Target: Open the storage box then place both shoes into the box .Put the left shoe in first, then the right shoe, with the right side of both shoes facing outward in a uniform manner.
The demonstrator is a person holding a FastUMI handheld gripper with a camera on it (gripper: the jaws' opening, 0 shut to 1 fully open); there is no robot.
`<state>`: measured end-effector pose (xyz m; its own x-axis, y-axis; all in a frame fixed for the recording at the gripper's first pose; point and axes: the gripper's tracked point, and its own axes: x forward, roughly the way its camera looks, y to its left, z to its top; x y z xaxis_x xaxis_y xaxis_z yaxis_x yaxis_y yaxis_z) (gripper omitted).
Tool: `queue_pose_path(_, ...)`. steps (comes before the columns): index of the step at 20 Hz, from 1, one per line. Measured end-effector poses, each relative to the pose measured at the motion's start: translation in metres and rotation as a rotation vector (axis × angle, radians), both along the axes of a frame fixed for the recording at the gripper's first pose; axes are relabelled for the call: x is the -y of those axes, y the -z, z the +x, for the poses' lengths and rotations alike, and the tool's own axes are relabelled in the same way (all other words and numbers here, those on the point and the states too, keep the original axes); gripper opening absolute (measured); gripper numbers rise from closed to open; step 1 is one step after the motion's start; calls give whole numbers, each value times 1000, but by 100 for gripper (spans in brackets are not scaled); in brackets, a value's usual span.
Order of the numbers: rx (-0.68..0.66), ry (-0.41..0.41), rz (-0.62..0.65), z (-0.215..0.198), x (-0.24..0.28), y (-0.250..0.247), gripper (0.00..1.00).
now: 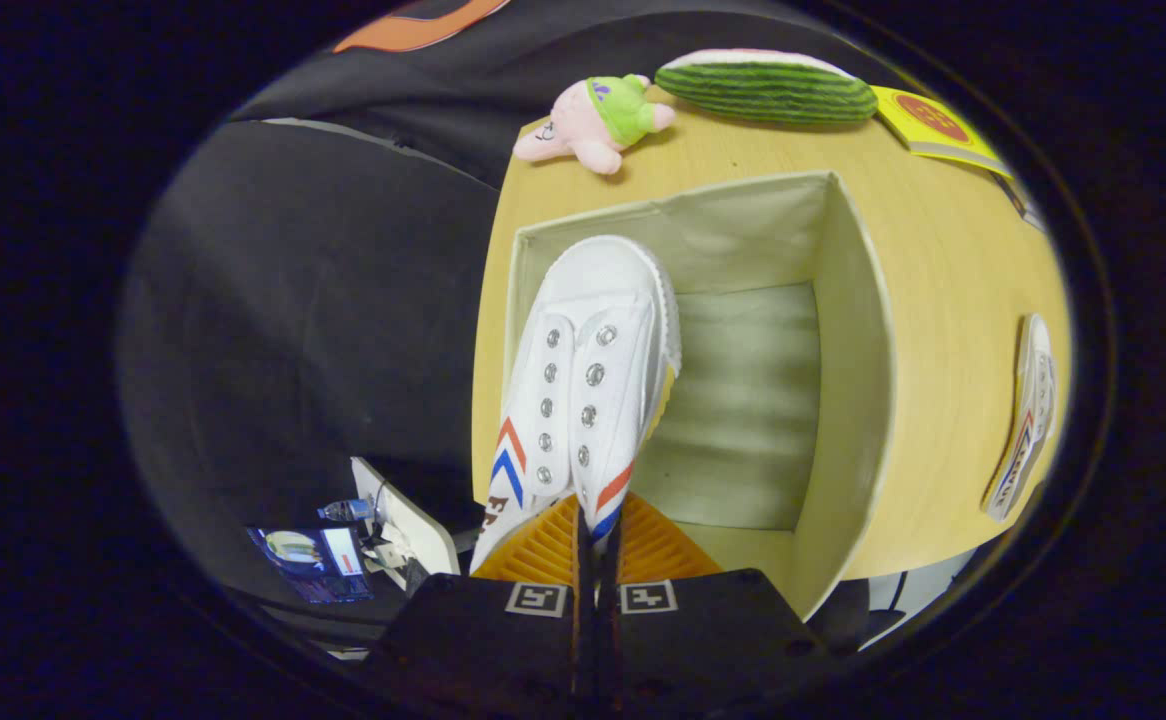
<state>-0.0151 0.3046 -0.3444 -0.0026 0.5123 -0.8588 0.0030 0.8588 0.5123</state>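
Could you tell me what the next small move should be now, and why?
Probably lower the held shoe a little further and release it. The gripper is shut on its rear edge, and the shoe hangs toe-first over the left part of the open storage box, whose floor looks bare. The other shoe lies on the table beside the box.

1. A pink plush toy (pixel 593 125) with a green cap lies at the table's (pixel 943 260) far edge, top centre.
2. A striped watermelon-slice toy (pixel 768 88) lies just right of it.
3. A yellow booklet (pixel 933 128) with a red circle lies further right.
4. A water bottle (pixel 346 511) and a screen (pixel 311 562) sit lower left.
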Motion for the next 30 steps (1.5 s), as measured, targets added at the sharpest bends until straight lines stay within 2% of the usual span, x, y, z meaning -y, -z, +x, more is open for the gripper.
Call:
queue_pose_path(1,-13,8,17,0,-2,1,6)
queue_pose_path(2,-7,6,35,1,-6,1,11)
queue_pose_path(3,-5,3,55,2,-7,-5,32)
queue_pose_path(4,-1,1,66,4,-17,1,43)
queue_pose_path(7,58,1,58,7,-16,-9,95)
queue_pose_path(8,89,-1,44,8,-13,-13,100)
queue_pose_path(12,213,16,17,12,5,-43,100)
queue_pose_path(16,367,45,-50,16,50,-76,100)
queue_pose_path(21,527,82,-180,4,166,-118,100)
queue_pose_path(26,514,205,-375,-5,325,-100,100)
queue_pose_path(30,400,236,-459,-12,404,-43,100)
